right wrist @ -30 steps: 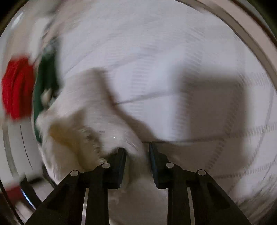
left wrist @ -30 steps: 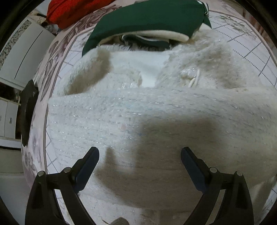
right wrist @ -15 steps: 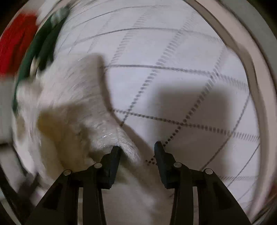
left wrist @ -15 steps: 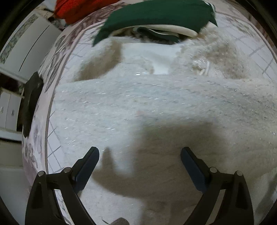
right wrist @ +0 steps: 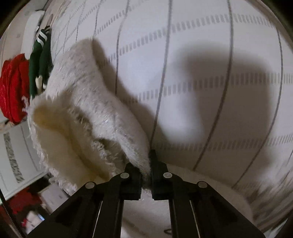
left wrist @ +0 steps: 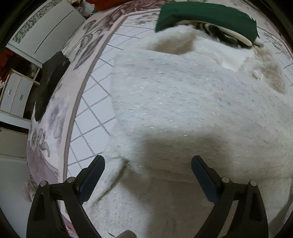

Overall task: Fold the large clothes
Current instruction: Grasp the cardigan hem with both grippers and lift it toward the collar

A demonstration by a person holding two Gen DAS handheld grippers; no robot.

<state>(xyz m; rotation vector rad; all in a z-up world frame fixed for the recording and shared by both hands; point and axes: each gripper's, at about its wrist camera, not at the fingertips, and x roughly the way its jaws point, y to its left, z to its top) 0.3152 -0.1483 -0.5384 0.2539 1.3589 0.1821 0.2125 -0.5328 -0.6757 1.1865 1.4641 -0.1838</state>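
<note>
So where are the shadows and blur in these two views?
Left wrist view: a broad soft shadow lies across the white fuzzy sweater near the bottom; fisheye curves the bedspread grid. Right wrist view: a large dark shadow on the bedspread, motion blur at the right edge.

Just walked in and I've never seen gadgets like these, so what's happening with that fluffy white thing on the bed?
A person holding a gripper in each hand is folding a fuzzy white sweater spread on a patterned bedspread. The right gripper is shut on an edge of it, lifting that part. The left gripper hangs open above the sweater, holding nothing. A folded green garment lies just beyond.
</note>
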